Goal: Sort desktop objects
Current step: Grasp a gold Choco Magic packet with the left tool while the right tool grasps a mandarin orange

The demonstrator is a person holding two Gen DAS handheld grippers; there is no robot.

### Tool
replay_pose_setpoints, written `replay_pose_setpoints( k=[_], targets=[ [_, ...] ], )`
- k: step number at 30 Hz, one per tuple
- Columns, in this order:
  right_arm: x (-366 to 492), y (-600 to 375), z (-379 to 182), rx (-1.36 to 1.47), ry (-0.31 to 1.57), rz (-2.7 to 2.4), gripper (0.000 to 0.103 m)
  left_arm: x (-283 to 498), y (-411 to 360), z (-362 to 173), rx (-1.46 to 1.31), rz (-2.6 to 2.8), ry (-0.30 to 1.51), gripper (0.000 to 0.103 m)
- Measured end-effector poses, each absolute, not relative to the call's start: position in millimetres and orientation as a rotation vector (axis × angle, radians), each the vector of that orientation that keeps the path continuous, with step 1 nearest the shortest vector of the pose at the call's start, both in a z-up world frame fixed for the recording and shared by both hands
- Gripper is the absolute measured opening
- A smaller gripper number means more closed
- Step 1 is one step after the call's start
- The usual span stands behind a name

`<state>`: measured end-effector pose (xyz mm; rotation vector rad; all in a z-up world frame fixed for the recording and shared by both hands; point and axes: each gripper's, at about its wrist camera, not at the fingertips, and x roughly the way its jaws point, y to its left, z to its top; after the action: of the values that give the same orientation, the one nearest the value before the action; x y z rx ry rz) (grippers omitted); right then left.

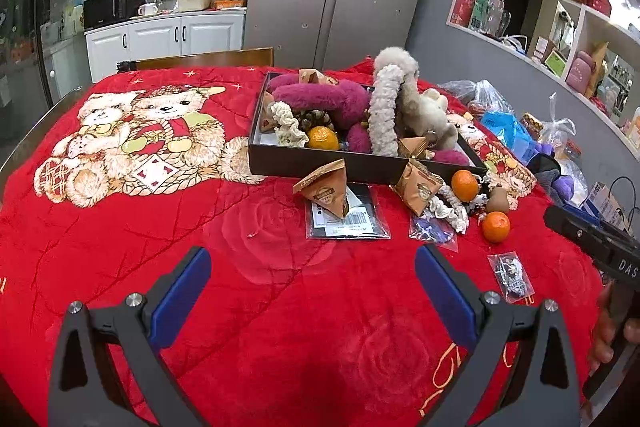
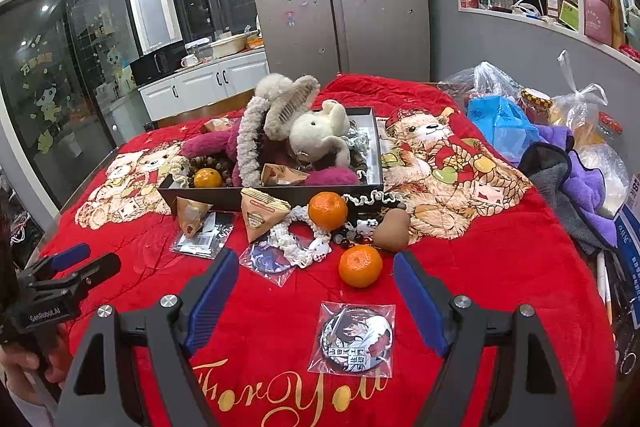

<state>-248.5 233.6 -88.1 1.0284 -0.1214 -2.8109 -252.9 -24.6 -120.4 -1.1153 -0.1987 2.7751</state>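
Both tools are hanging with fingers spread apart, gripping nothing: the left tool (image 1: 312, 267) over bare red blanket (image 1: 120, 247), the right tool (image 2: 314, 267) straddling a bagged badge (image 2: 354, 339). Just beyond, toward twelve o'clock, an orange (image 2: 360, 265) is lying, then another orange (image 2: 328, 209) beside triangular snack packets (image 2: 262, 213). Farthest, the black box (image 2: 272, 195) is holding plush toys (image 2: 316, 131).

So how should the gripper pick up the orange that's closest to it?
Probably around its middle. The nearest orange sits alone on the red blanket, just ahead of the open right gripper. Move straight forward, one finger on each round side, then close gently.
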Motion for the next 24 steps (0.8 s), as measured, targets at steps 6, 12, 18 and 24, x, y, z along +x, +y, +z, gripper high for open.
replay_pose_setpoints(
  k=[6,12,18,24],
  targets=[
    [-260.6,234.6,-100.8,1.082,-0.128,-2.794,0.082,-274.0,-9.2,-121.1,-1.137,2.746,-0.125,0.103],
    [-281.3,226.0,-102.8,1.097,-0.120,-2.752,0.082,-302.4,5.6,-129.4,-1.180,2.725,-0.044,0.103],
    [-304.9,209.9,-113.3,1.130,-0.145,-2.667,0.082,-328.2,6.8,-141.9,-1.222,2.730,0.023,0.102],
    [-324.8,202.6,-118.2,1.144,-0.157,-2.646,0.082,-351.0,5.7,-155.3,-1.254,2.710,0.051,0.102]
  ],
)
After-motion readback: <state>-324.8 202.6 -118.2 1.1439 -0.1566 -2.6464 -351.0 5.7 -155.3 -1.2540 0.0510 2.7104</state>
